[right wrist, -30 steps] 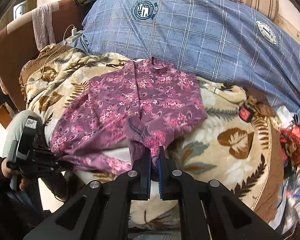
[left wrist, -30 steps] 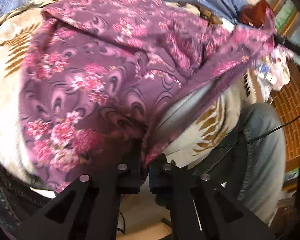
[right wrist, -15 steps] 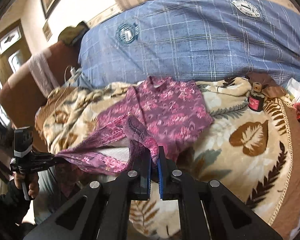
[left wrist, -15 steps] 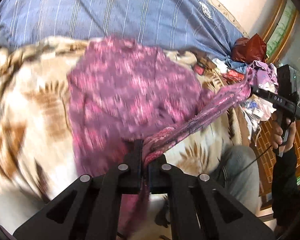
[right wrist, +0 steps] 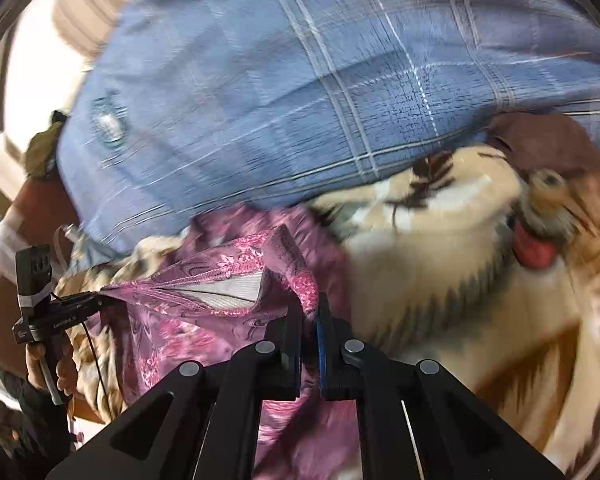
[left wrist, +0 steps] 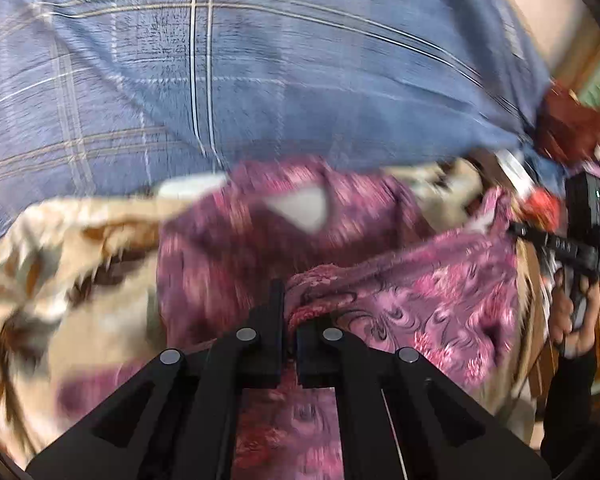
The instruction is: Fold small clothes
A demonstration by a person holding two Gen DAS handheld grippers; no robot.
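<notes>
A purple floral garment [left wrist: 432, 292] lies on a cream leaf-patterned blanket [left wrist: 60, 248]. My left gripper [left wrist: 290, 320] is shut on one bottom corner of the garment. My right gripper [right wrist: 309, 314] is shut on the other corner of the garment [right wrist: 236, 264]. The hem is stretched between the two grippers and held over the rest of the garment. The right gripper shows at the right of the left wrist view [left wrist: 556, 244], and the left gripper shows at the left of the right wrist view [right wrist: 84, 306]. Both views are motion-blurred.
A large blue plaid cushion [left wrist: 260, 60] rises right behind the garment; it also fills the top of the right wrist view [right wrist: 340, 72]. A small red-capped object [right wrist: 534, 248] lies on the blanket to the right. Dark red cloth [left wrist: 568, 128] sits at far right.
Both grippers have carried the held hem up and forward toward the blue cushion, laying the lower half of the garment over the upper half. Both stayed shut.
</notes>
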